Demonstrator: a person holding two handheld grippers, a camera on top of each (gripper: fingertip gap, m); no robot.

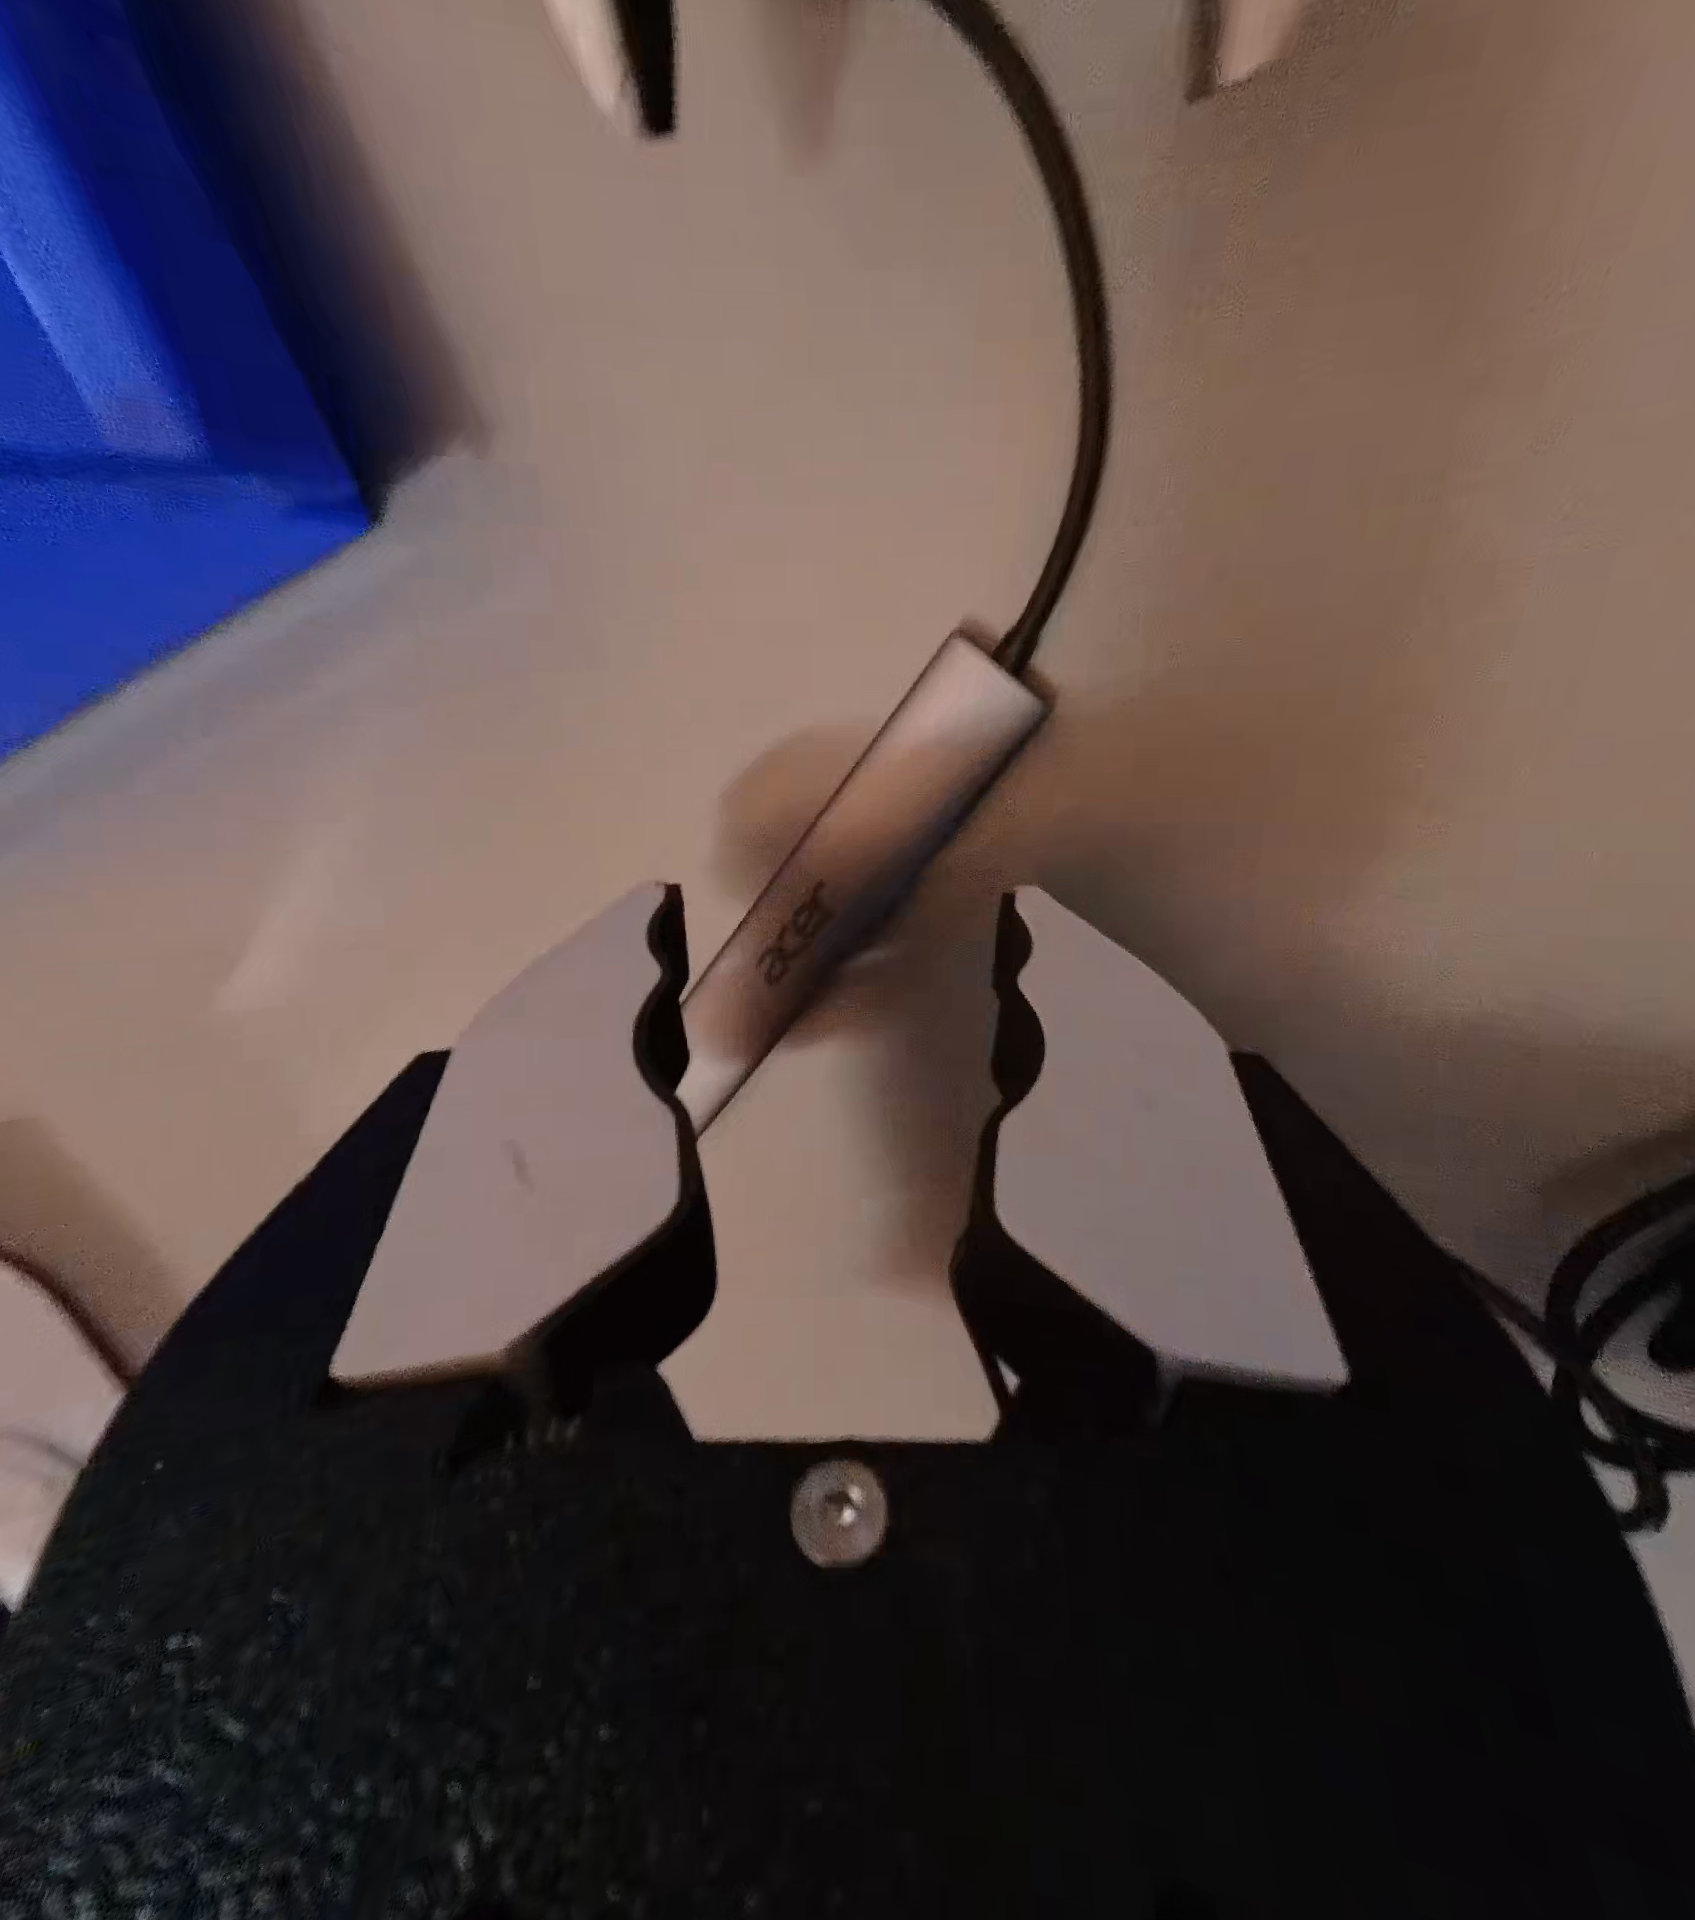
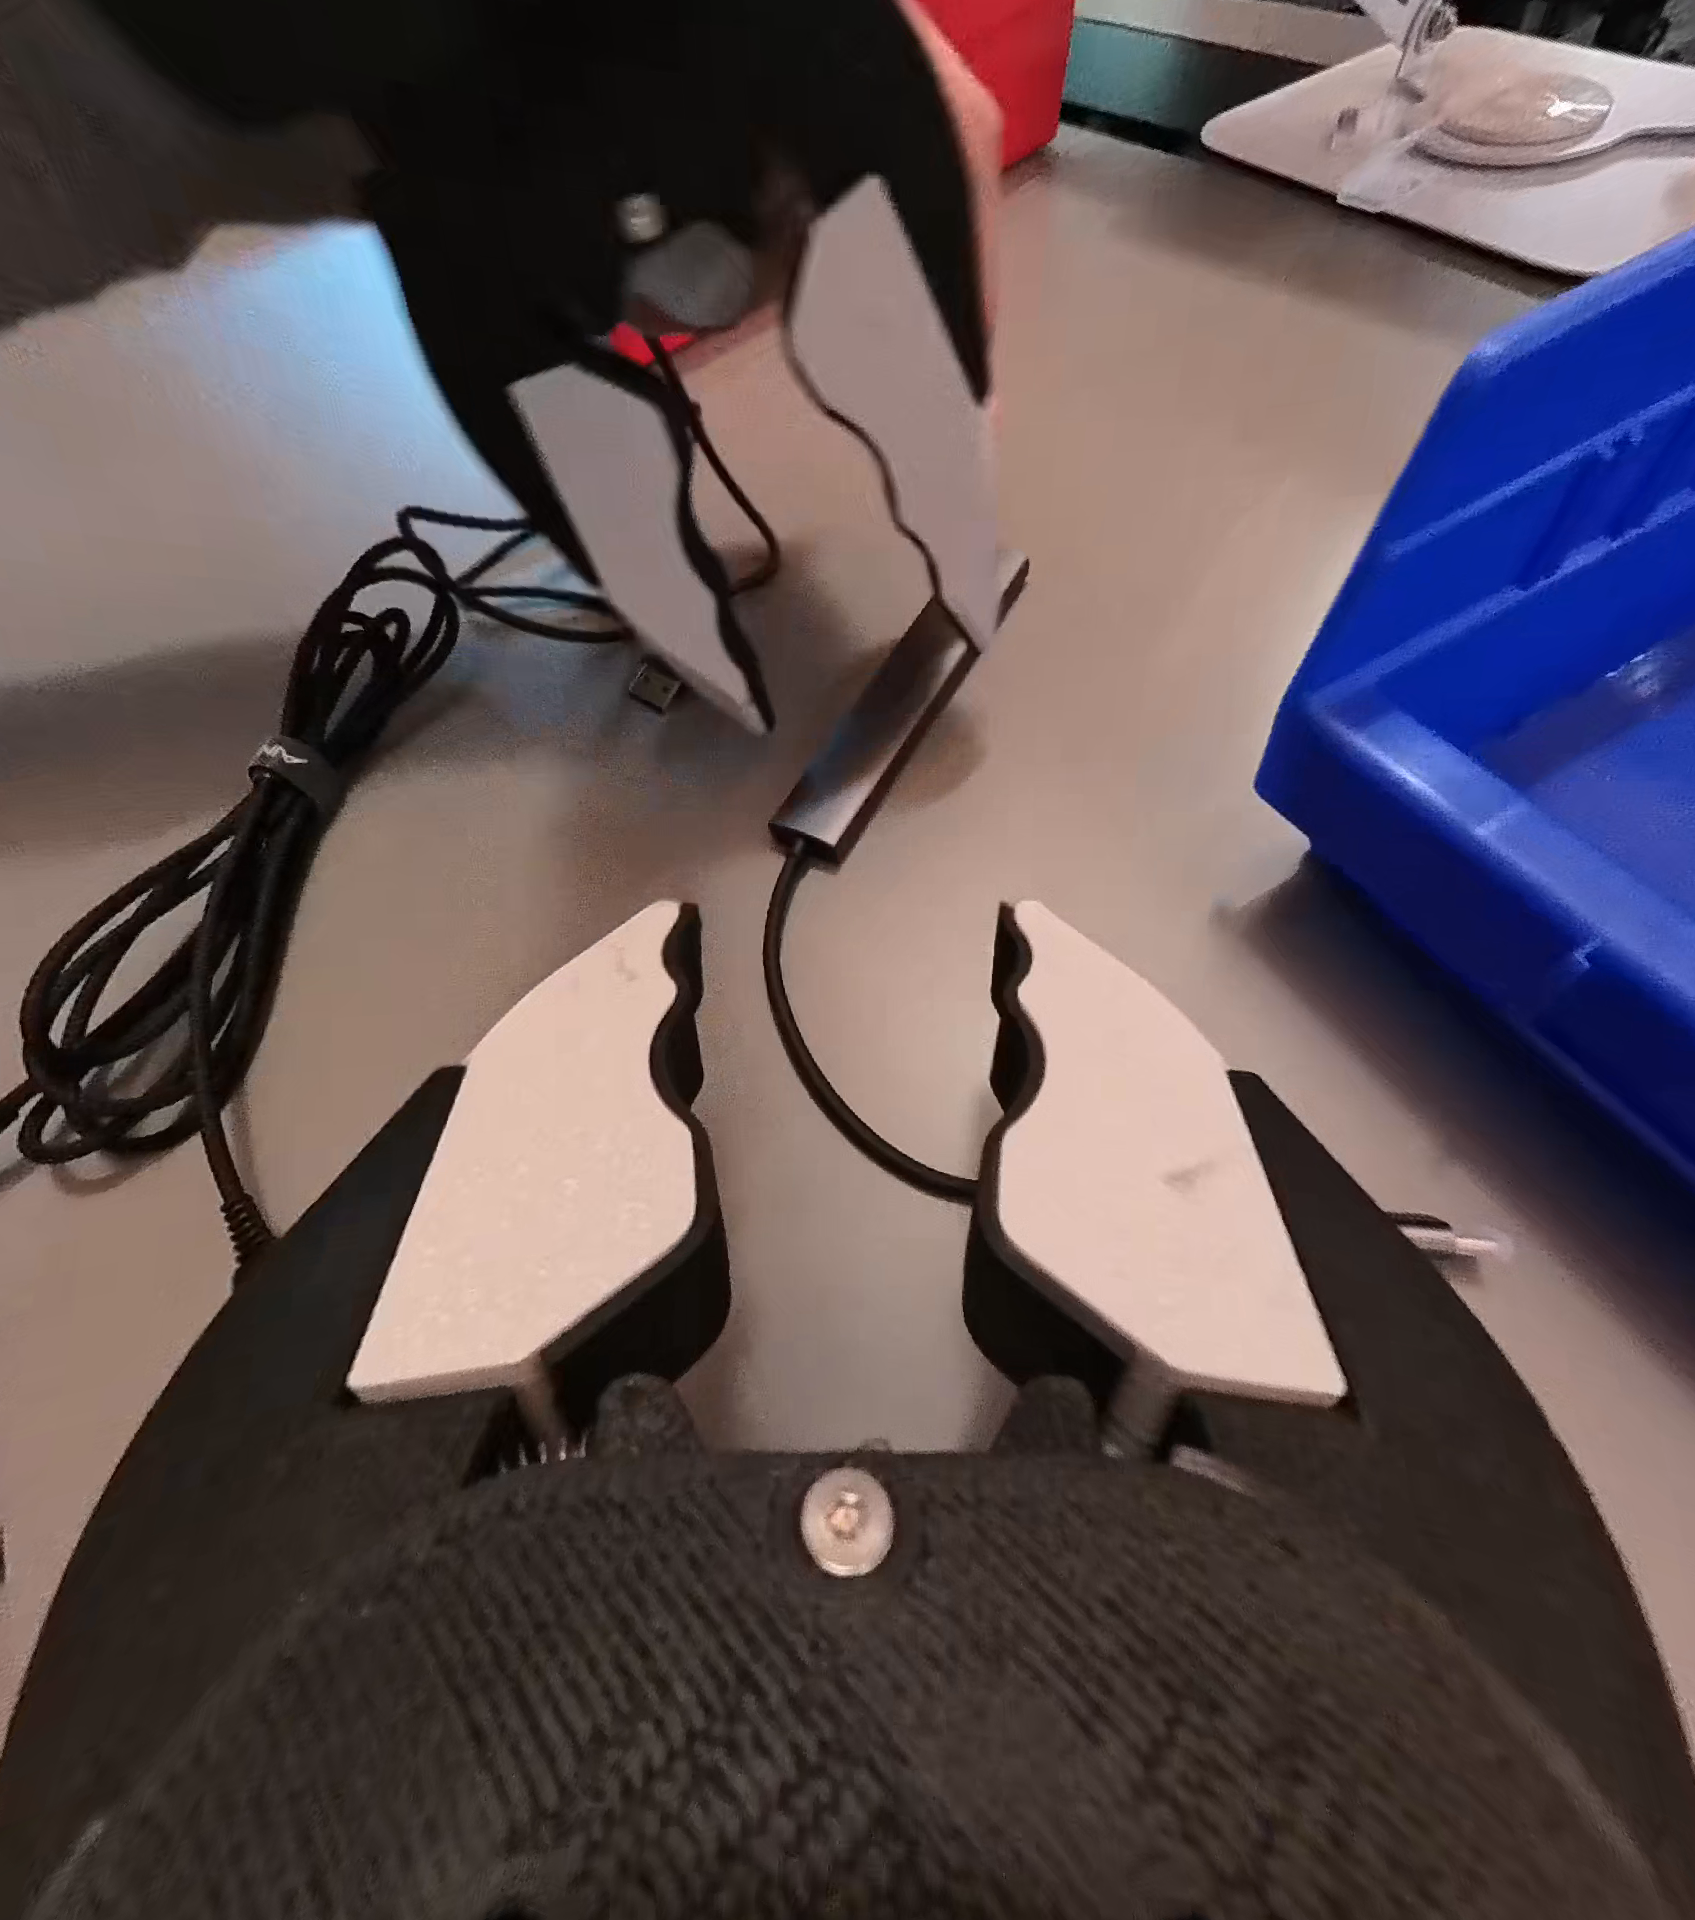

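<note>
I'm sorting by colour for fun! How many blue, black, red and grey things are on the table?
Blue: 1, the blue bin
Black: 1, the bundled cable
Grey: 1, the slim hub with its cord
Red: 1, the red box
Total: 4

**Grey, black and one loud blue**

The slim hub (image 1: 864,883) is silver-grey in the left wrist view, near-black in the right, with a black lead (image 2: 801,1029). Both the left gripper (image 1: 843,904) and the right gripper (image 2: 848,914) have pale grey plates on black. The bin (image 2: 1591,665), right, is bright blue. The tabletop (image 2: 1082,727) is beige-grey; the bundled cable (image 2: 199,904), left, is black, and a red box (image 2: 1025,73) sits at top.
</note>
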